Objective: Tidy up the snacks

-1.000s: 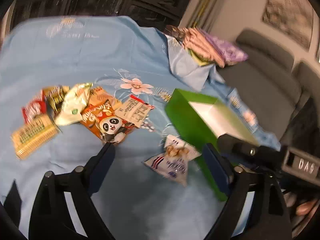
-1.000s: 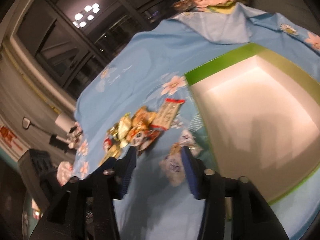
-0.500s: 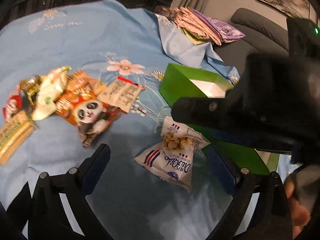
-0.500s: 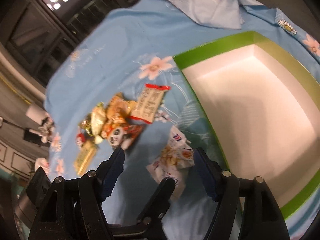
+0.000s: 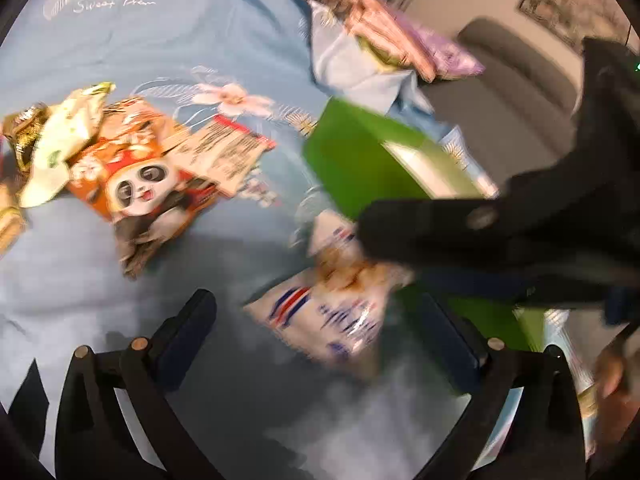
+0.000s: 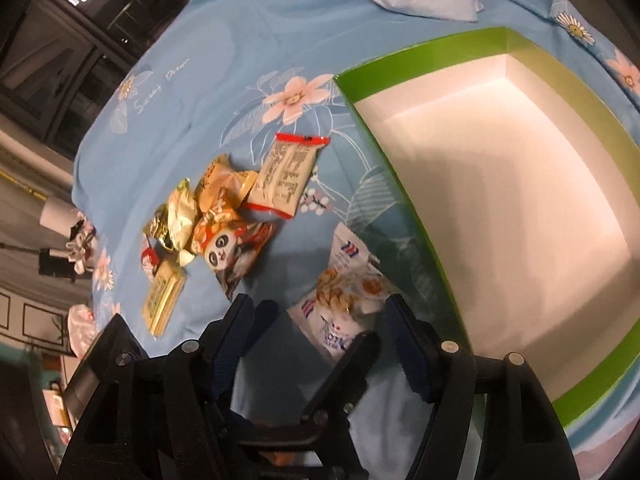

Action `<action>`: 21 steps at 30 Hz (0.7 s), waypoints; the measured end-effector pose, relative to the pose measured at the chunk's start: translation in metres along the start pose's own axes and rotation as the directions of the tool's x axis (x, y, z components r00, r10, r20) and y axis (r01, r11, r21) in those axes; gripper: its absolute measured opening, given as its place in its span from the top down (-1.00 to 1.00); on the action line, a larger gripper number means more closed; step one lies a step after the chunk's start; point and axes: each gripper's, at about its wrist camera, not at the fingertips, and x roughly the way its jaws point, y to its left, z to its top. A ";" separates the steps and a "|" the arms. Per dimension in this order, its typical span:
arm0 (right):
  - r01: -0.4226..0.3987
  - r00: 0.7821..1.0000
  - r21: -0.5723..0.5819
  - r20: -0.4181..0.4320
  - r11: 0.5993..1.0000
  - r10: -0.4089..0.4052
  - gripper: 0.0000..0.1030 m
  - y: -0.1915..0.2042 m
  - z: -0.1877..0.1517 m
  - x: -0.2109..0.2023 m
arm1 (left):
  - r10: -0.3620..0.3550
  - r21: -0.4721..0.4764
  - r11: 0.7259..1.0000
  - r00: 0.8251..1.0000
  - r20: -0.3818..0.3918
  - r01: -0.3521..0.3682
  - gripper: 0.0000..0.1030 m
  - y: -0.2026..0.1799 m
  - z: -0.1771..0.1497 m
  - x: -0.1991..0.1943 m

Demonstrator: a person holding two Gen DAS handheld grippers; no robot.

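Observation:
A white snack bag with a red-and-blue stripe lies on the blue floral cloth beside the green box. My left gripper straddles it, jaws opening and clear of it. My right gripper comes down over the same bag with jaws closing; its pads do not press the bag. Its black body crosses the left wrist view. One left finger shows in the right wrist view. The box's white inside holds nothing.
A heap of snacks lies left of the bag: a panda bag, a beige packet with red ends, a gold bar. Folded cloths and a grey sofa lie beyond.
Both grippers have closed in on the white bag, which now looks larger. The right gripper tipped downward and its body came across the left wrist view. The left jaws spread wider.

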 end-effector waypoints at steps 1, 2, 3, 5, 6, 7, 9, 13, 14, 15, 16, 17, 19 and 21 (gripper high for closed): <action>-0.010 1.000 0.015 -0.003 1.000 0.010 -0.37 -0.001 -0.001 -0.001 | 0.032 0.015 0.999 0.999 -0.014 -0.032 -0.98 -0.001 0.000 -0.002; -0.037 0.999 0.036 -0.010 0.999 0.038 -0.37 -0.003 -0.002 -0.003 | 0.059 0.021 0.998 0.998 -0.016 -0.059 -0.98 0.000 -0.001 -0.006; -0.078 0.997 0.056 -0.018 0.995 0.079 -0.37 -0.005 -0.004 -0.007 | 0.076 0.020 0.997 0.997 -0.003 -0.076 -0.98 0.001 -0.001 -0.013; -0.130 0.991 0.062 -0.011 0.990 0.131 -0.37 -0.004 -0.007 -0.014 | 0.103 0.000 0.995 0.994 0.041 -0.103 -0.98 0.005 -0.002 -0.029; -0.146 0.989 0.054 -0.005 0.988 0.147 -0.37 -0.002 -0.010 -0.018 | 0.116 -0.019 0.993 0.991 0.065 -0.115 -0.98 0.011 -0.003 -0.039; -0.142 0.990 0.040 0.000 0.989 0.142 -0.37 0.002 -0.012 -0.019 | 0.127 -0.031 0.992 0.989 0.080 -0.125 -0.99 0.015 -0.003 -0.047; -0.106 0.994 0.017 0.000 0.994 0.106 -0.37 0.009 -0.015 -0.014 | 0.164 -0.041 0.986 0.981 0.107 -0.160 -0.99 0.024 -0.006 -0.064; 0.015 0.998 0.034 -0.053 0.999 -0.014 -0.37 0.012 -0.017 0.015 | 0.286 -0.011 0.958 0.950 0.128 -0.287 -0.99 0.038 -0.011 -0.083; 0.052 0.997 0.031 -0.055 0.998 -0.051 -0.37 0.014 -0.018 0.021 | 0.314 -0.010 0.949 0.942 0.122 -0.315 -0.99 0.043 -0.012 -0.086; 0.107 0.993 0.026 -0.050 0.994 -0.106 -0.37 0.016 -0.017 0.029 | 0.336 -0.012 0.942 0.935 0.111 -0.337 -0.99 0.049 -0.014 -0.090; 0.167 0.985 0.024 -0.046 0.986 -0.165 -0.37 0.019 -0.017 0.038 | 0.346 -0.014 0.938 0.933 0.102 -0.346 -0.99 0.054 -0.017 -0.094; 0.228 0.973 0.007 -0.040 0.974 -0.227 -0.37 0.024 -0.016 0.047 | 0.348 -0.018 0.937 0.933 0.093 -0.348 -0.99 0.059 -0.018 -0.096; 0.299 0.954 -0.026 -0.017 0.954 -0.300 -0.37 0.029 -0.013 0.063 | 0.347 -0.029 0.938 0.934 0.088 -0.346 -0.99 0.069 -0.023 -0.105; 0.322 0.947 -0.043 0.025 0.946 -0.322 -0.34 0.034 -0.011 0.076 | 0.352 -0.038 0.936 0.932 0.089 -0.350 -0.99 0.075 -0.025 -0.111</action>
